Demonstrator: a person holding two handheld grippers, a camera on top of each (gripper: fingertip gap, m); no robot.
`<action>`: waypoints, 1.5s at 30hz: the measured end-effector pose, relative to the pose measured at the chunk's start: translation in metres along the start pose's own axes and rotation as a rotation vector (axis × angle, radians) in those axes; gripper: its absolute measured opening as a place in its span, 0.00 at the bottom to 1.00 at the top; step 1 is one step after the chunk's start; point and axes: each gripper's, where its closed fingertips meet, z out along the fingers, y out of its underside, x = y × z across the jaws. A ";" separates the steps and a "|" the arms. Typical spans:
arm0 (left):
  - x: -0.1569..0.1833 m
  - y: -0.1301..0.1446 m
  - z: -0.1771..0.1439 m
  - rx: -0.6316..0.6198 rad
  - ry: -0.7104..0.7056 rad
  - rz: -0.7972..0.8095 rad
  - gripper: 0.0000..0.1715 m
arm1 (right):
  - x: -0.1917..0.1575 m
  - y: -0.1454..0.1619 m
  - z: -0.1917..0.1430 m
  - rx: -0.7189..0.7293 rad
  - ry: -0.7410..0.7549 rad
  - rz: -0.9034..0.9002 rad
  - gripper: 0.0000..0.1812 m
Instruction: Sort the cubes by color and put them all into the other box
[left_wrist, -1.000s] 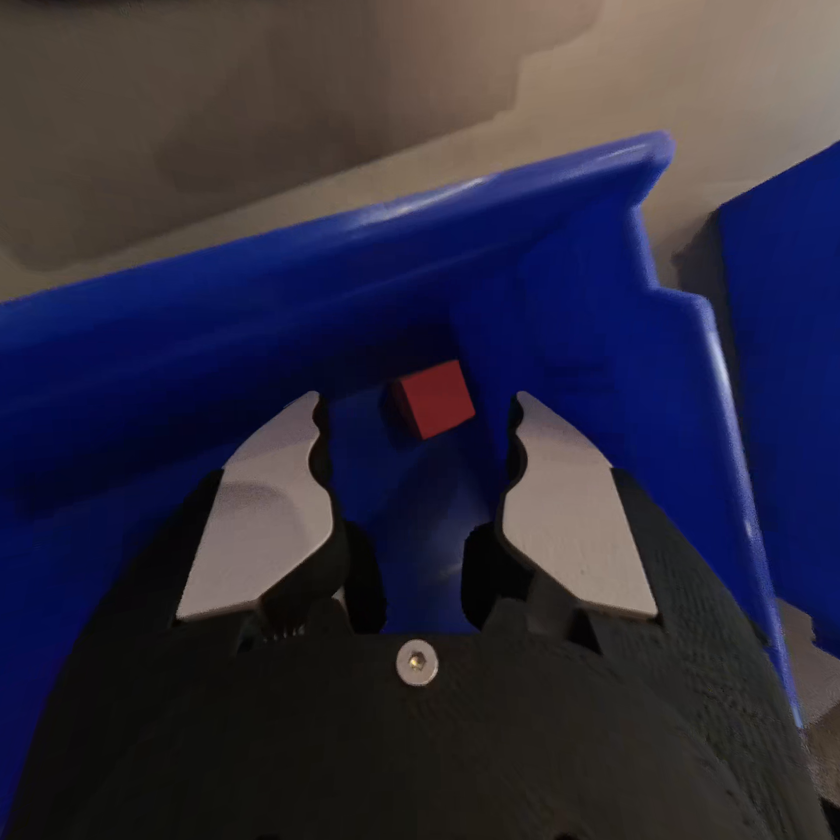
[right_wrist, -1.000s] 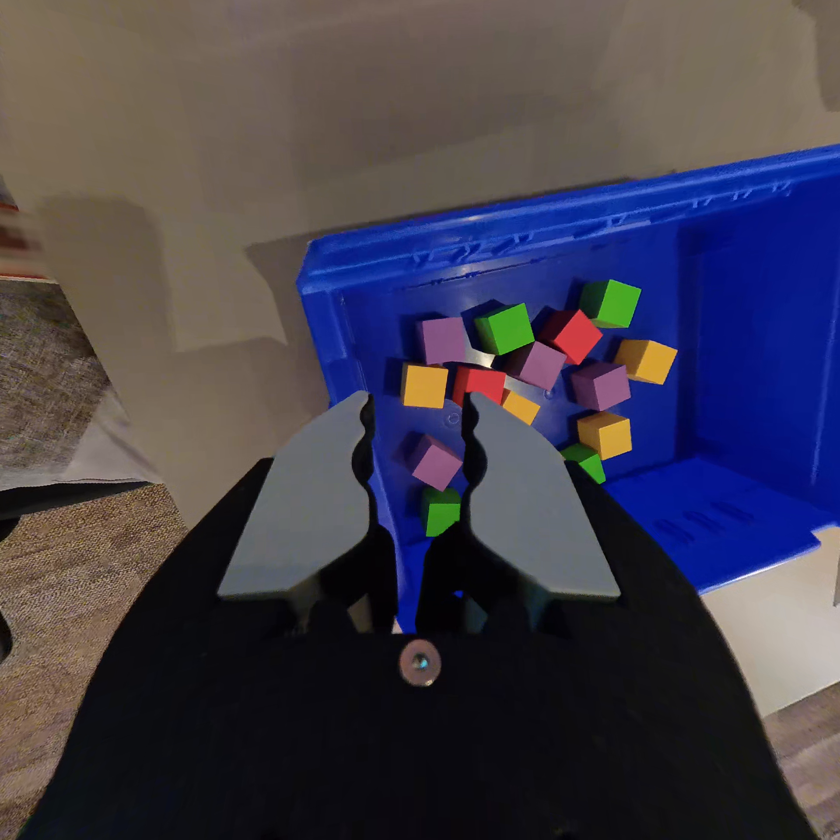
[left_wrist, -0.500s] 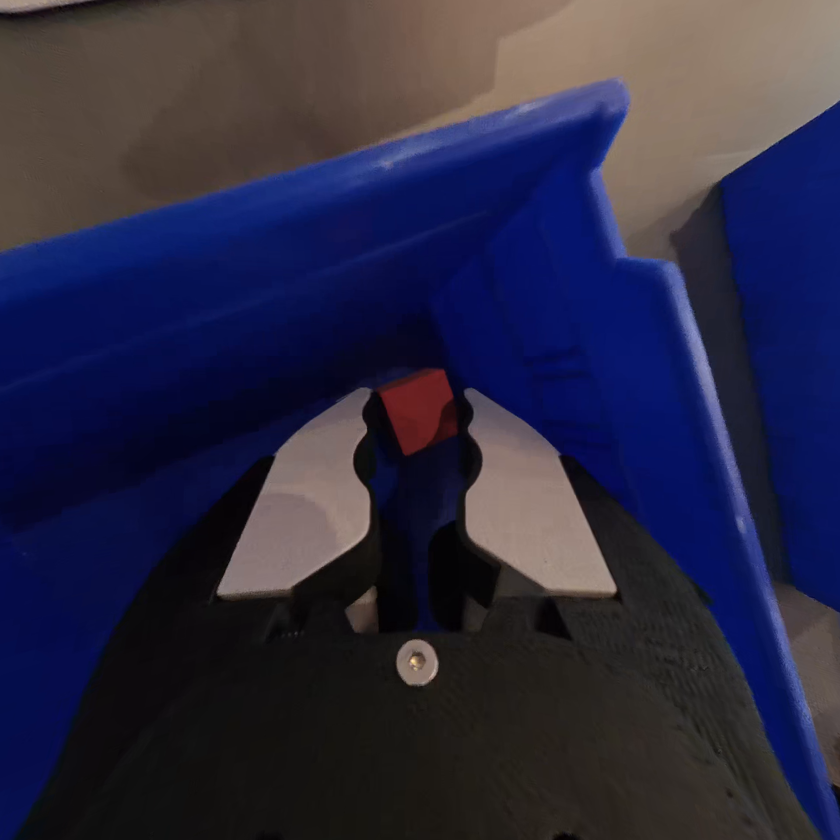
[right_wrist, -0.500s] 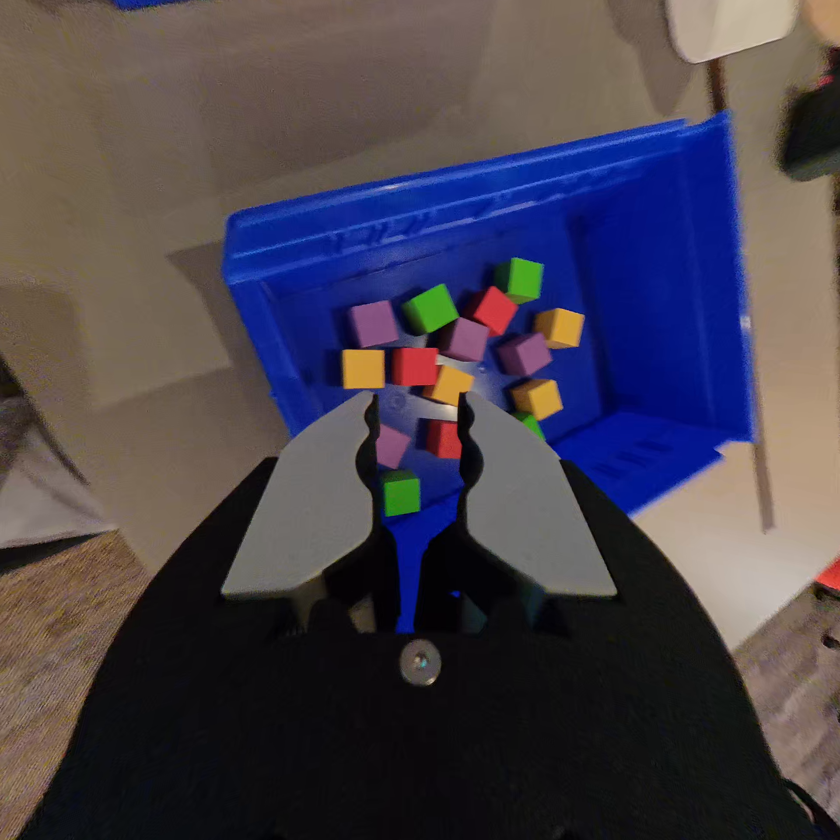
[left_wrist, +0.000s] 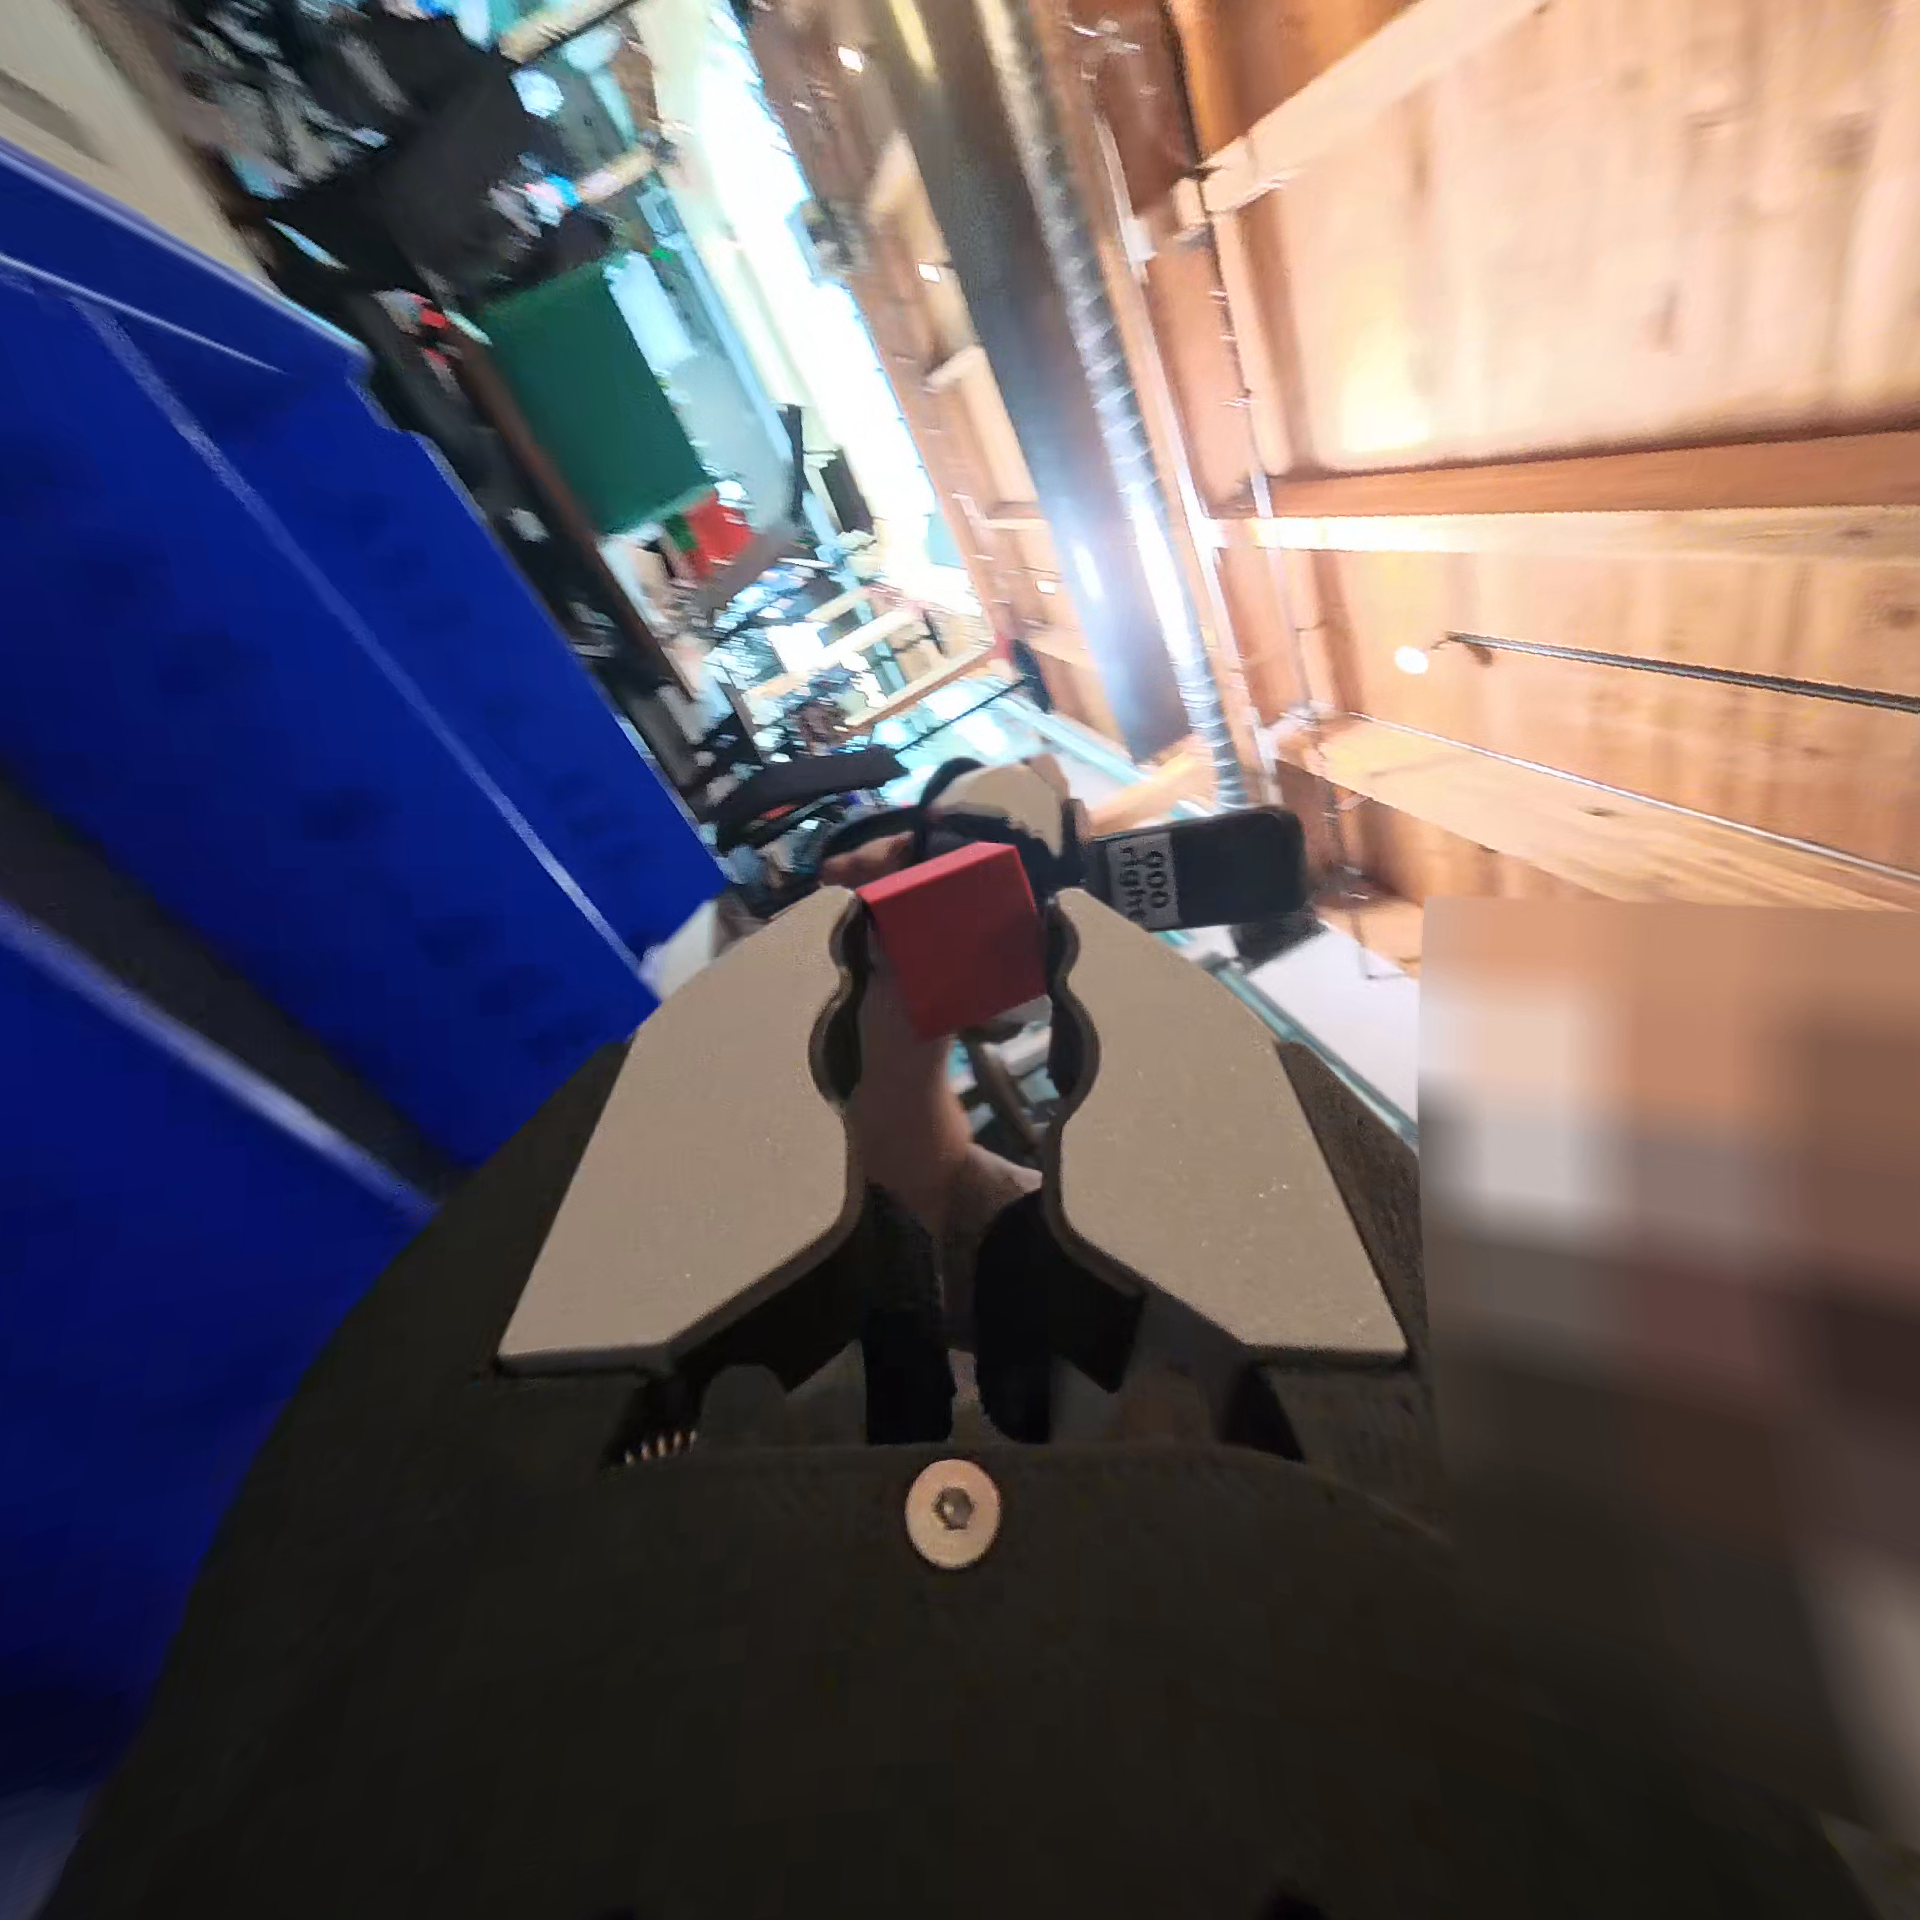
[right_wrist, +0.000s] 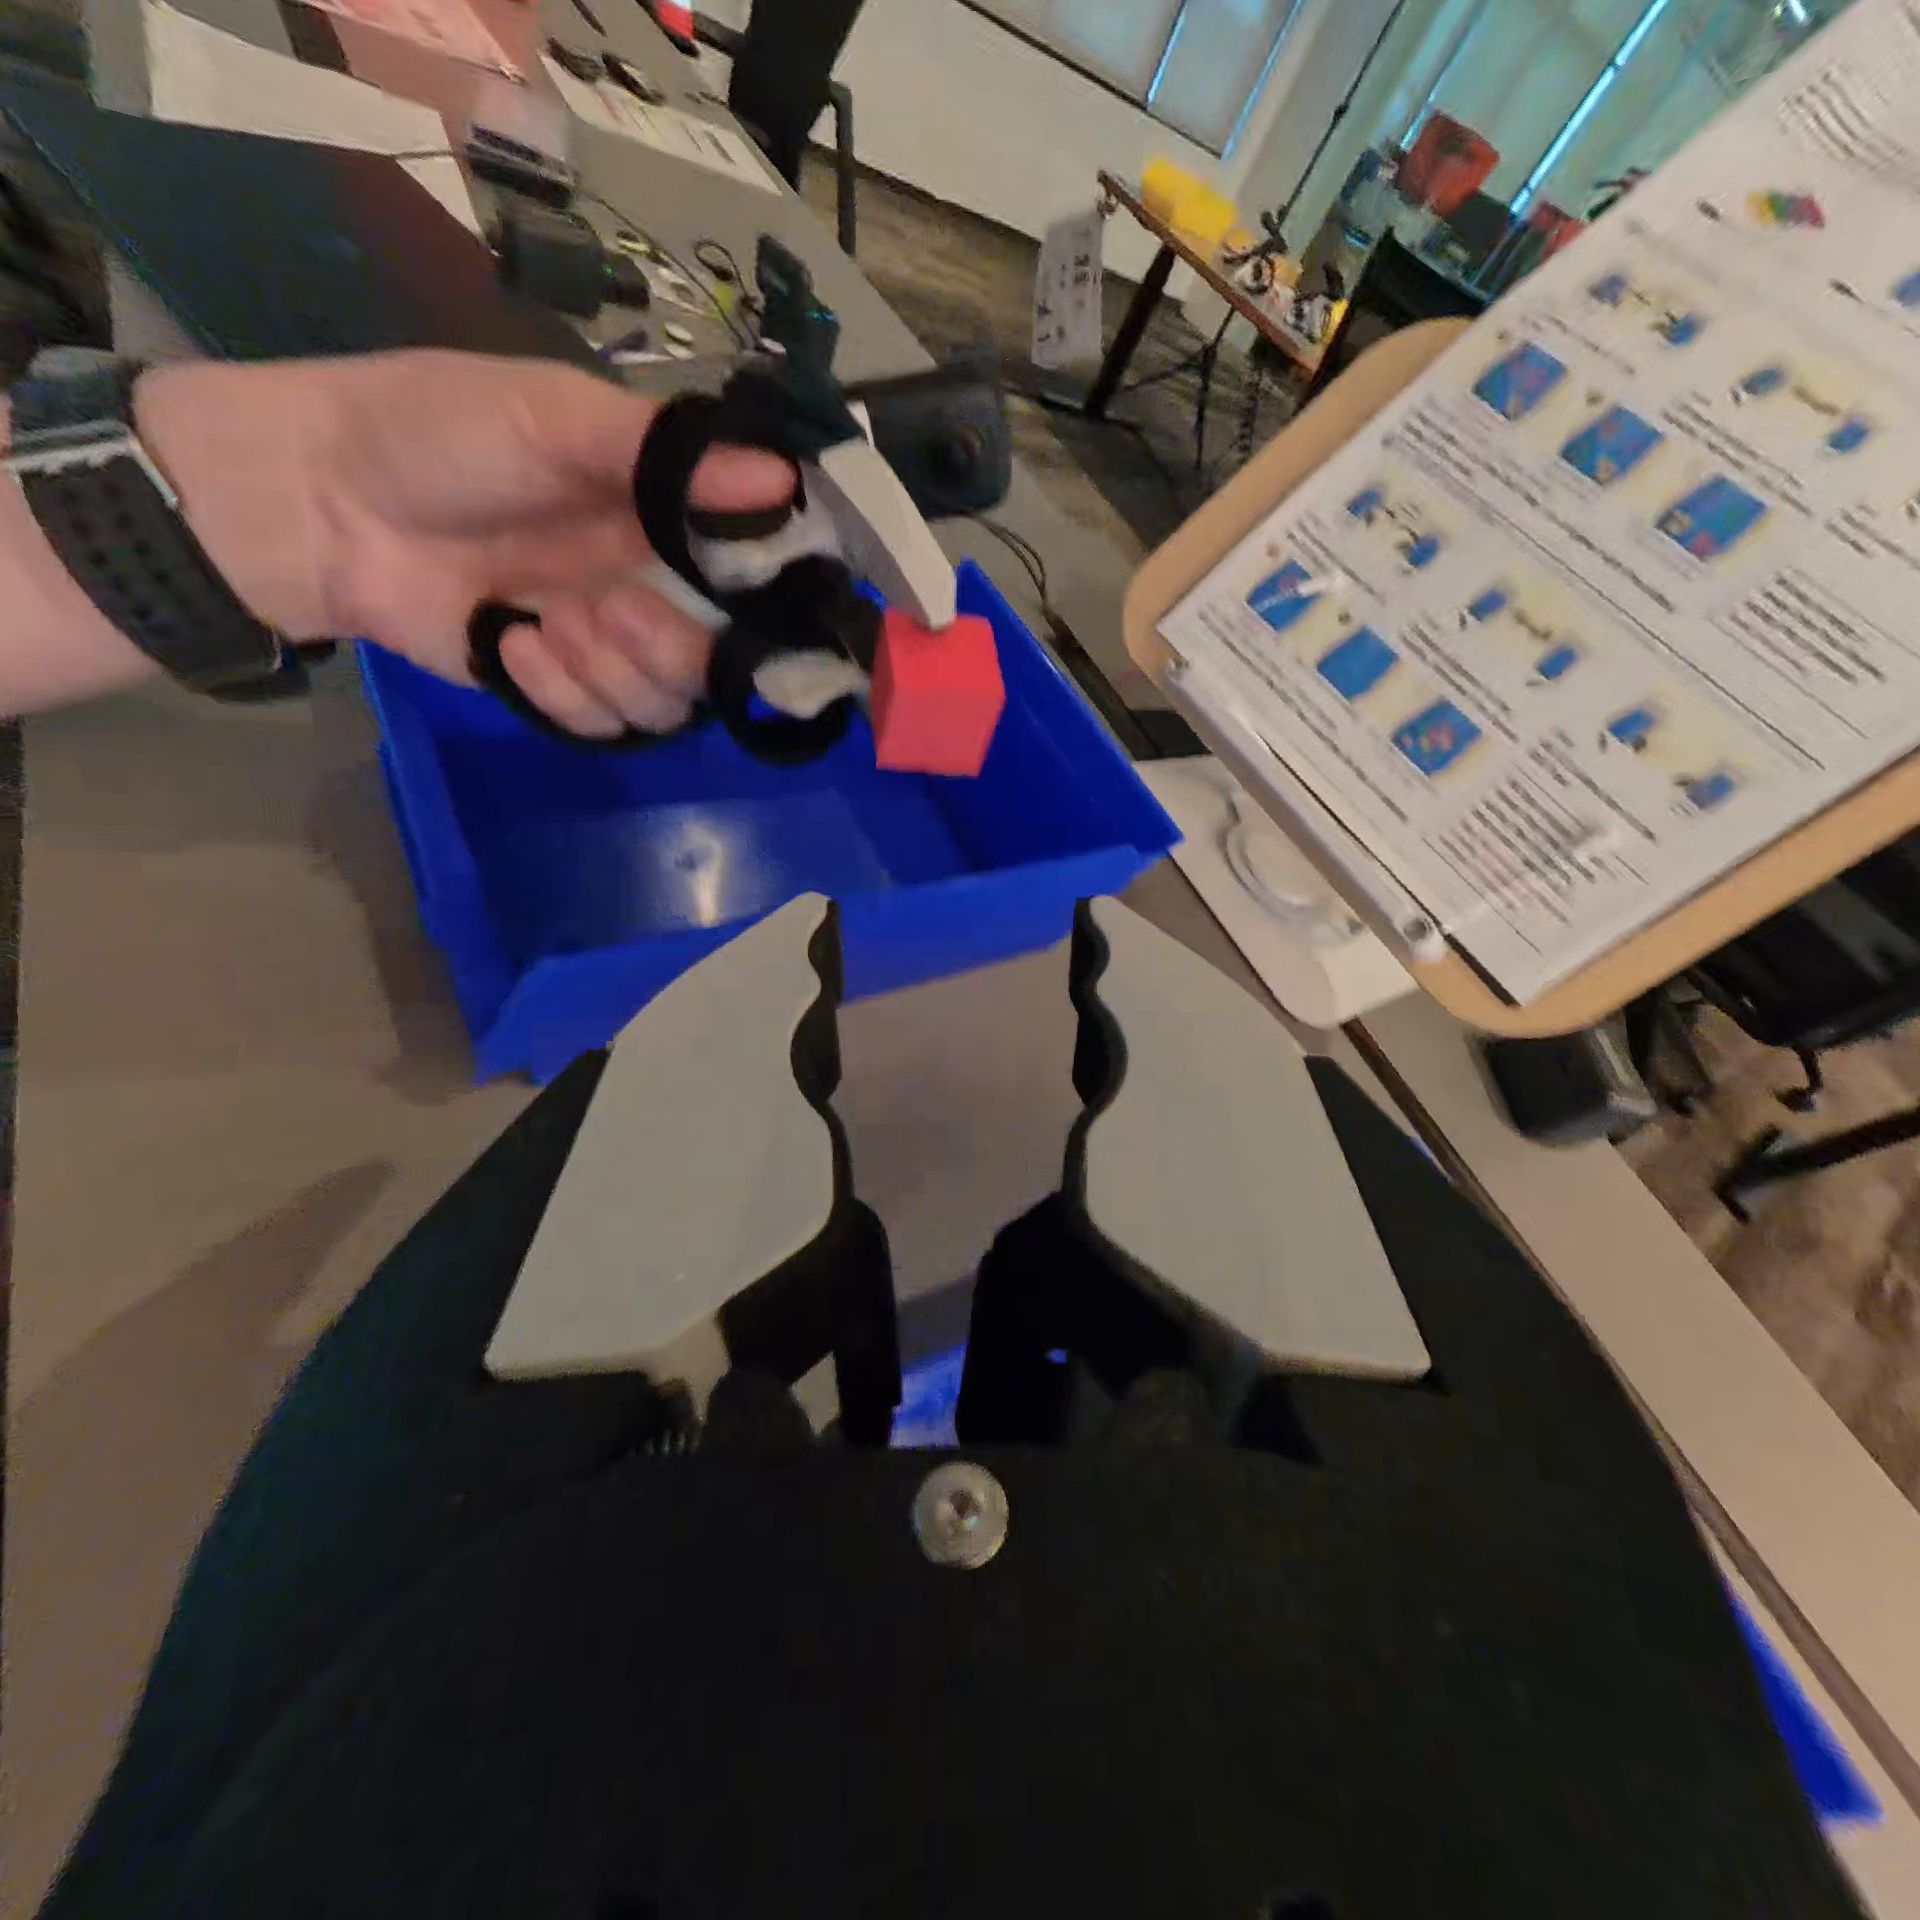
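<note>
My left gripper (left_wrist: 956, 914) is shut on a red cube (left_wrist: 956, 961) and holds it up in the air, tilted toward the ceiling. In the right wrist view a hand holds this left gripper (right_wrist: 894, 655) with the red cube (right_wrist: 935, 701) just above an open blue bin (right_wrist: 623, 977) on the table. That bin looks empty inside. My right gripper (right_wrist: 954, 925) is open and empty, over the table in front of the bin and facing the cube. It also shows in the left wrist view behind the cube (left_wrist: 1195, 883).
A blue bin wall (left_wrist: 260, 675) fills the left of the left wrist view. A tilted board with a printed sheet (right_wrist: 1558, 582) stands right of the bin. Blue plastic (right_wrist: 1808, 1756) shows under my right gripper. The grey table (right_wrist: 187, 935) runs left; its edge lies right.
My left gripper closed on the red cube, lifted it out of the bin and swung upward. My right gripper opened and turned away from the bin of coloured cubes toward the left gripper.
</note>
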 end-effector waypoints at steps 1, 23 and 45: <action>0.005 0.004 0.005 -0.008 0.037 -0.008 0.19 | -0.005 -0.006 0.008 0.010 -0.008 -0.010 0.24; 0.021 0.013 0.017 -0.002 -0.165 0.259 0.19 | 0.062 0.012 -0.021 -0.213 0.079 -0.016 0.16; 0.030 0.025 -0.041 -0.059 -1.000 0.881 0.23 | 0.141 0.281 -0.031 -1.277 0.155 0.696 0.16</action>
